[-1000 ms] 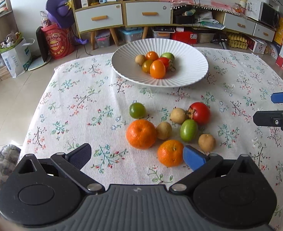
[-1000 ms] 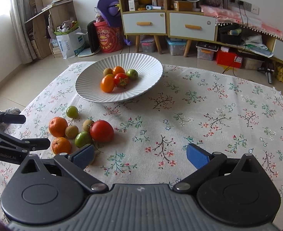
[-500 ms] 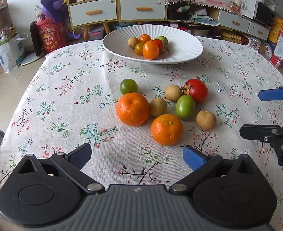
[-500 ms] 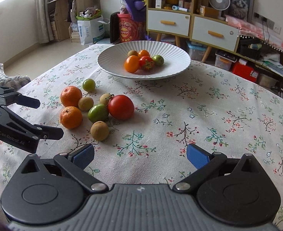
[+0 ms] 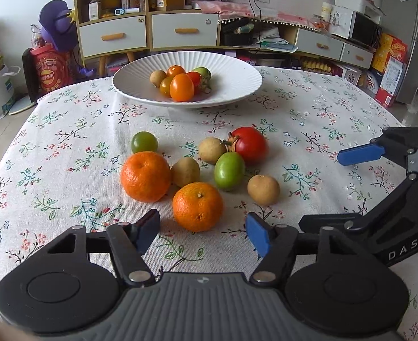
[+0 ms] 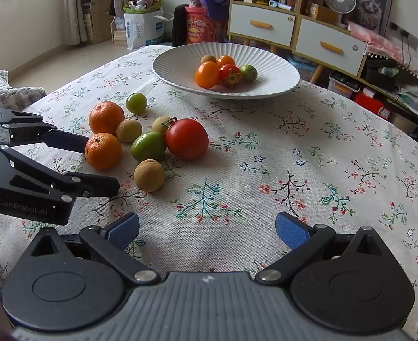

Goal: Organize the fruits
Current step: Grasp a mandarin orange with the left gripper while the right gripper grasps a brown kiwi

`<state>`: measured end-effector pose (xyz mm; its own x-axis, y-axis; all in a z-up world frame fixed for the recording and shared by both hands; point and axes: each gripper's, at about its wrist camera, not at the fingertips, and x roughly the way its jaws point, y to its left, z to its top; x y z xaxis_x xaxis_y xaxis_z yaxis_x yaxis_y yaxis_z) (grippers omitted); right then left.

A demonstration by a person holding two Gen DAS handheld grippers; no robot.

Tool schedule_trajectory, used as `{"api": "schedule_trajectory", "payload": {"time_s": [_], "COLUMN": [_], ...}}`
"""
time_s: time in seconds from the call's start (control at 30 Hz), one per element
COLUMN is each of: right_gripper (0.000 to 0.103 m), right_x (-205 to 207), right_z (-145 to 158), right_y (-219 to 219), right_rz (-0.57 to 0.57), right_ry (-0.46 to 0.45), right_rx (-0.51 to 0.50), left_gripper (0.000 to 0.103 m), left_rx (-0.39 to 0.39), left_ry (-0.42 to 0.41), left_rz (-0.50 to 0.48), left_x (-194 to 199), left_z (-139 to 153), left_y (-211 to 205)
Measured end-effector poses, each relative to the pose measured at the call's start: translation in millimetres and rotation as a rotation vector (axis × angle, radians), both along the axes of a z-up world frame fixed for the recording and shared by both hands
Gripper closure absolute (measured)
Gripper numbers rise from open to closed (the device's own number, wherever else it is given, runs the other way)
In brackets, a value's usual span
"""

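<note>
A cluster of loose fruit lies on the flowered tablecloth: two oranges, a red tomato [image 5: 250, 145], two green fruits and three small brown ones. The white ribbed plate [image 5: 237, 85] behind them holds several more. My left gripper [image 5: 202, 227] sits low just before the nearer orange [image 5: 197, 207]. Its jaws are closing, the orange stands ahead between the blue pads, and neither pad touches it. In the right wrist view the left gripper [image 6: 95, 164] flanks that orange [image 6: 103, 151]. My right gripper [image 6: 207, 228] hangs open over bare cloth, right of the brown fruit [image 6: 149, 175].
The bigger orange [image 5: 145, 176] and a brown fruit [image 5: 185, 172] lie close behind the nearer orange. The right gripper [image 5: 334, 189] stands near the cluster's right side. The table's far edge runs behind the plate, with drawers and clutter beyond.
Both grippers have come lower and nearer to the loose fruit. The left jaws have narrowed from wide open around the nearer orange.
</note>
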<state>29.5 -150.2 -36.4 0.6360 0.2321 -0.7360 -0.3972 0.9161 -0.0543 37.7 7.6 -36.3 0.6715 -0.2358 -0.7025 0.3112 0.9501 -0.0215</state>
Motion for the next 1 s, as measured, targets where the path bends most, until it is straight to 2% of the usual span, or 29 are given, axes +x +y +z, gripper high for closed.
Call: {"api": "schedule_trajectory", "payload": {"time_s": [0.03, 0.17, 0.2, 0.53, 0.73, 0.83, 0.9, 1.0], "right_gripper": [0.001, 0.001, 0.001, 0.001, 0.008, 0.017, 0.031, 0.046], "right_x": [0, 0, 0, 8, 16, 19, 22, 25], "right_z": [0, 1, 1, 4, 6, 7, 6, 4], "right_y": [1, 5, 6, 17, 31, 37, 40, 44], "right_rz": [0.003, 0.016, 0.018, 0.028, 0.053, 0.056, 0.058, 0.064], "right_ry": [0.0, -0.006, -0.007, -0.006, 0.009, 0.013, 0.023, 0.044], "right_rx": [0.0, -0.007, -0.01, 0.003, 0.024, 0.036, 0.039, 0.034], "left_gripper": [0.048, 0.069, 0.071, 0.072, 0.072, 0.072, 0.072, 0.072], "left_rx": [0.0, -0.003, -0.007, -0.008, 0.002, 0.003, 0.002, -0.001], "left_ry": [-0.003, -0.004, 0.002, 0.042, 0.054, 0.056, 0.059, 0.064], "left_rz": [0.0, 0.01, 0.009, 0.043, 0.055, 0.054, 0.054, 0.054], "left_x": [1, 2, 4, 2, -2, -3, -4, -4], "left_z": [1, 2, 3, 6, 6, 6, 6, 7], "left_y": [0, 0, 0, 18, 30, 33, 35, 38]}}
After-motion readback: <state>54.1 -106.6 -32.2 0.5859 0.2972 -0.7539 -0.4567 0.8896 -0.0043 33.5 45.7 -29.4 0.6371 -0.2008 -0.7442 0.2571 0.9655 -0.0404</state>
